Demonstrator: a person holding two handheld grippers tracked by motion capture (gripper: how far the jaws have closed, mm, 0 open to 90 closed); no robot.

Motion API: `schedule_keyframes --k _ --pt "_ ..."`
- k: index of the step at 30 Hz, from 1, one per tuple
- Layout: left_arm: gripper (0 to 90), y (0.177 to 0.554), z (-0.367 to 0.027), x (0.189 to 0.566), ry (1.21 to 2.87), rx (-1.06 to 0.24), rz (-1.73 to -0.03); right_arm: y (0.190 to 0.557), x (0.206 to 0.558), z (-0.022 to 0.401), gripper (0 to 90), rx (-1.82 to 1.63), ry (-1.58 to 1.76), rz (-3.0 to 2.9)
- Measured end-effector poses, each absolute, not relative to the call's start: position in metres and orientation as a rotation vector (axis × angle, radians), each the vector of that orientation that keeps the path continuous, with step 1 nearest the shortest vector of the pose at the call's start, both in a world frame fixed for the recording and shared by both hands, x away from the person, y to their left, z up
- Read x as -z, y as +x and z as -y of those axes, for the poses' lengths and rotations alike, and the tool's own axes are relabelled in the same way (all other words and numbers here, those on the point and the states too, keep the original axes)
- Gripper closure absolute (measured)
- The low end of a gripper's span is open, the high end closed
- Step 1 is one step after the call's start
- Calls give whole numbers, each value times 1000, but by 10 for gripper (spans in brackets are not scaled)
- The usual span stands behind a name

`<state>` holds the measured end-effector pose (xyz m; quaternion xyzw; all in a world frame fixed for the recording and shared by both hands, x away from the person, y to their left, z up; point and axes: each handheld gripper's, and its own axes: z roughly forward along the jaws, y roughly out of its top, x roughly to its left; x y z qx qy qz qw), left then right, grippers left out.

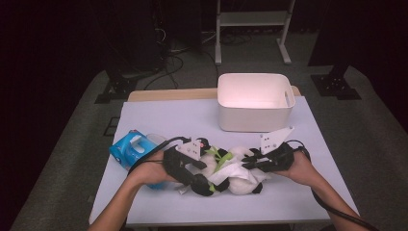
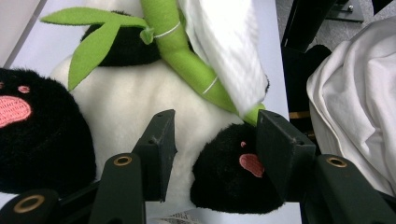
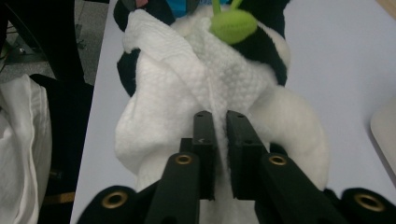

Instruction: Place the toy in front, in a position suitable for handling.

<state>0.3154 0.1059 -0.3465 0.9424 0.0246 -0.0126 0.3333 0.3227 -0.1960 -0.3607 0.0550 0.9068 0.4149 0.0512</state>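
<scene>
Plush panda [image 1: 231, 168] lies on its back near the front edge of the table [image 1: 159, 120], about midway along it, between the two hands. A white paper towel [image 1: 235, 172] is draped over its belly.

Handling, judged: the panda is light, soft and squashy; it gives under any pinch and will sag if lifted from one end. Not fragile, not slippery; the pile gives good friction. Best holds are a paw or a leg, which are narrow enough to fit between the jaws, rather than the round body. The paper towel is thin, limp and tears easily; take it at a bunched fold, pull gently.

Left gripper [image 2: 212, 149]: jaws part-open, straddling a black paw [image 2: 233, 172] with a pink pad. The right jaw lies against the paw, the left jaw rests on white belly fur; I cannot tell whether the paw is truly pinched.

Right gripper [image 3: 221, 140]: jaws nearly together, closed on a fold of the paper towel over the belly.

Look of the panda: white body, black limbs and ears, pink embroidered pads, green felt bamboo stalk [image 2: 187, 56] with leaves across the chest.

Also present: white plastic bin [image 1: 255, 101] at the far edge of the table, blue tissue pack [image 1: 129, 149] near the left edge.
</scene>
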Motion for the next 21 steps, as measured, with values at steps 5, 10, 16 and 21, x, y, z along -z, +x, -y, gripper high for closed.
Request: schedule_keyframes --k 5,10,16,21 --pt "470 316 -106 347 2463 30 -68 322 368 213 851 -1247 228 -2770" --pt "471 315 -102 348 2481 26 -55 324 366 216 850 -1268 242 -2758" --pt "471 312 -101 350 2501 23 -50 330 356 189 849 -1278 157 -2754" --pt "470 312 -104 352 2468 45 -53 332 360 192 854 -1284 169 -2774"
